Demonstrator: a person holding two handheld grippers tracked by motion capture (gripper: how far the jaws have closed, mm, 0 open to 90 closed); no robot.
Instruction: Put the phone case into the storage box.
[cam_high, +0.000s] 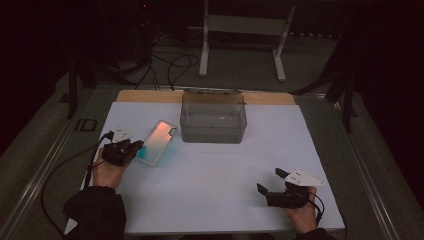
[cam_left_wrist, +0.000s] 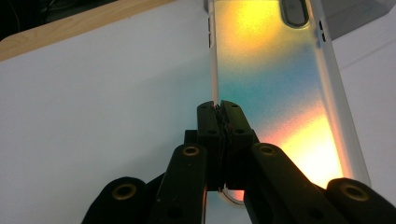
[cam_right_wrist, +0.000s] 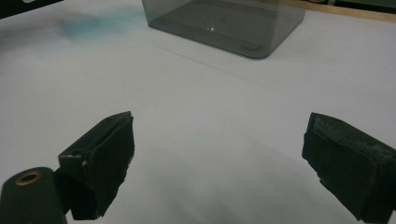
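Observation:
A phone case (cam_high: 159, 142) with a shimmering orange-to-teal back lies tilted at the left of the white sheet (cam_high: 215, 175). My left gripper (cam_high: 138, 146) is shut on its near left edge. In the left gripper view the jaws pinch the rim of the phone case (cam_left_wrist: 271, 79) at the left gripper (cam_left_wrist: 218, 106). A smoky clear plastic box (cam_high: 213, 117) stands at the back middle, with nothing in it. My right gripper (cam_high: 270, 180) rests open near the front right; in the right gripper view the right gripper (cam_right_wrist: 219, 149) has nothing between its jaws and the box (cam_right_wrist: 224, 21) lies ahead.
The white sheet covers a wooden board (cam_high: 145, 96) on a metal-framed table. Cables (cam_high: 170, 67) and a white stand (cam_high: 242, 30) sit on the dark floor beyond the far edge. A cable trails from the left gripper toward the front left.

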